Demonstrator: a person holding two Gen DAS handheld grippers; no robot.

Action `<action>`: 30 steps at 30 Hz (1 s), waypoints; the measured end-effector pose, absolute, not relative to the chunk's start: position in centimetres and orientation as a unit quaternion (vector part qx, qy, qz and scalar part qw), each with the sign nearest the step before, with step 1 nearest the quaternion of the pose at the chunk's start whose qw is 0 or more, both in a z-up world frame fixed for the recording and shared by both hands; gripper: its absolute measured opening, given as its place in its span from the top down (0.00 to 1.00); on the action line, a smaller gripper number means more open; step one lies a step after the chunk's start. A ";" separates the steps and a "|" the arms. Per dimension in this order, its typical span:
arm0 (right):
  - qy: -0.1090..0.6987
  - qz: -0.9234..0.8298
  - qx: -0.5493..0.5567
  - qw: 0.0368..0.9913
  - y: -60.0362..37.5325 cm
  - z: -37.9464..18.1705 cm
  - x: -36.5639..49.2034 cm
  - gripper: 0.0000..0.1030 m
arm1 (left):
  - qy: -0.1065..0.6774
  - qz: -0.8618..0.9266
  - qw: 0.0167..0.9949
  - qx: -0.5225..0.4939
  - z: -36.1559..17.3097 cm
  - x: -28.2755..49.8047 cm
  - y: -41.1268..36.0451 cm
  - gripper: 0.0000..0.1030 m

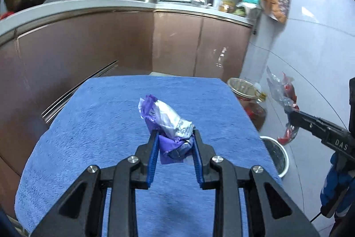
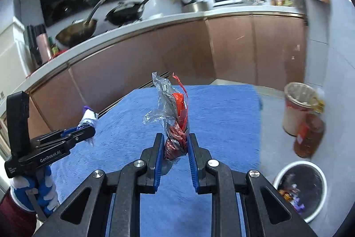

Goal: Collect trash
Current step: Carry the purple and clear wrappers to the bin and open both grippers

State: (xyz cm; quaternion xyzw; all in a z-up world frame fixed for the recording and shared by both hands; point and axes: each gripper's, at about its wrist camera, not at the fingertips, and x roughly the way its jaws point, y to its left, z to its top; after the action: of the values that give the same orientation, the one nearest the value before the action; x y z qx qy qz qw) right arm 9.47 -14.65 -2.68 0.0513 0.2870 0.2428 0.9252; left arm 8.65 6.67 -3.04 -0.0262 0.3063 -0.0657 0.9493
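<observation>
My left gripper [image 1: 175, 133] is shut on a crumpled purple and white wrapper [image 1: 165, 119], held up above the blue towel [image 1: 99, 117]. My right gripper [image 2: 174, 137] is shut on a red and clear plastic wrapper [image 2: 175, 108], also lifted off the towel. From the left wrist view, the right gripper [image 1: 290, 113] shows at the right edge with its red wrapper [image 1: 286, 94]. The right wrist view has the left gripper [image 2: 88, 126] at the left with the purple wrapper [image 2: 88, 118]. On the floor to the right stands a white bin [image 2: 319, 212] with a black liner and some trash inside.
Brown cabinets [image 1: 111, 43] and a white counter [image 1: 124, 2] with pans lie beyond the towel. A tall cup-shaped container [image 2: 297, 108] and an amber bottle [image 2: 308, 137] stand on the floor by the tiled wall. A person's gloved hand [image 2: 33, 190] grips the left tool.
</observation>
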 end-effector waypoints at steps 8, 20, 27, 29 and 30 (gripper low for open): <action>0.271 0.188 0.090 0.940 -21.2 -3.0 6.8 0.80 | 0.304 -0.093 0.948 0.016 -1.9 7.3 1.0 0.74; 0.307 0.093 0.137 0.937 -28.3 -7.9 7.8 0.80 | 0.337 -0.164 0.925 0.067 -3.2 11.8 -7.6 0.74; 0.345 0.038 0.159 0.924 -32.1 -12.0 9.7 0.80 | 0.390 -0.248 0.885 0.055 -5.7 17.7 -14.5 0.74; 0.355 0.024 0.162 0.920 -33.0 -13.2 10.1 0.80 | 0.409 -0.277 0.868 0.055 -7.0 19.8 -17.4 0.74; 0.362 0.014 0.165 0.917 -33.6 -14.0 10.6 0.80 | 0.421 -0.289 0.858 0.054 -7.8 21.0 -19.0 0.74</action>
State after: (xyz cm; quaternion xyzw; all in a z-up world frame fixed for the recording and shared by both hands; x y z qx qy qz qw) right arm 10.61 -33.62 -14.00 0.1653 0.3617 0.0136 0.9174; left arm 21.02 -19.02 -7.81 0.0543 0.4209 -0.2892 0.8580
